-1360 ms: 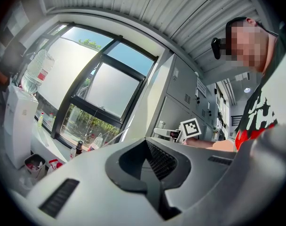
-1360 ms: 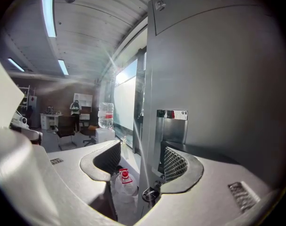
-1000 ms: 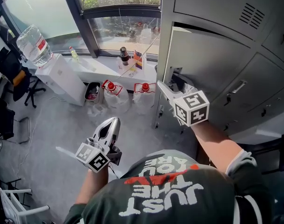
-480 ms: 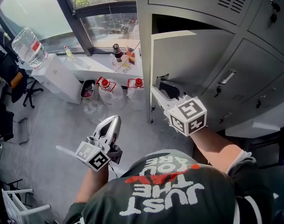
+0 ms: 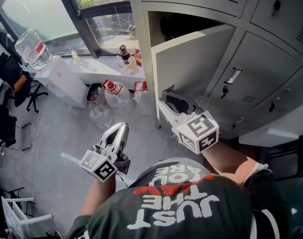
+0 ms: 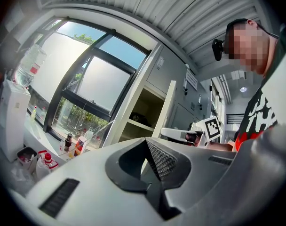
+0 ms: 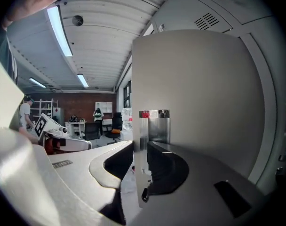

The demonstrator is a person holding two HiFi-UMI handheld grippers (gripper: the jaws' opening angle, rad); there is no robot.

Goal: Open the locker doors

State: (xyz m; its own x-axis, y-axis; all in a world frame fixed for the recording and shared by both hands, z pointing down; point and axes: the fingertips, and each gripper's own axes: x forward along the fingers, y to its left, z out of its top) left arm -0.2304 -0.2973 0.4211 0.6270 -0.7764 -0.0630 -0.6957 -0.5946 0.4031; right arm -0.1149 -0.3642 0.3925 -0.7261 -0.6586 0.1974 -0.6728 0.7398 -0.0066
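Now right hand-held gripper (image 5: 167,102), jaws just closing, pinches locker door (image 5: 191,63) edge to swing it wider; left hand-held gripper (image 5: 119,131) idle, pressed together.

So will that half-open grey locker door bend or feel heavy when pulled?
Probably stiff: the locker door is a flat, straight metal panel. Likely light, since its edge looks thin. It should swing easily, standing ajar already.
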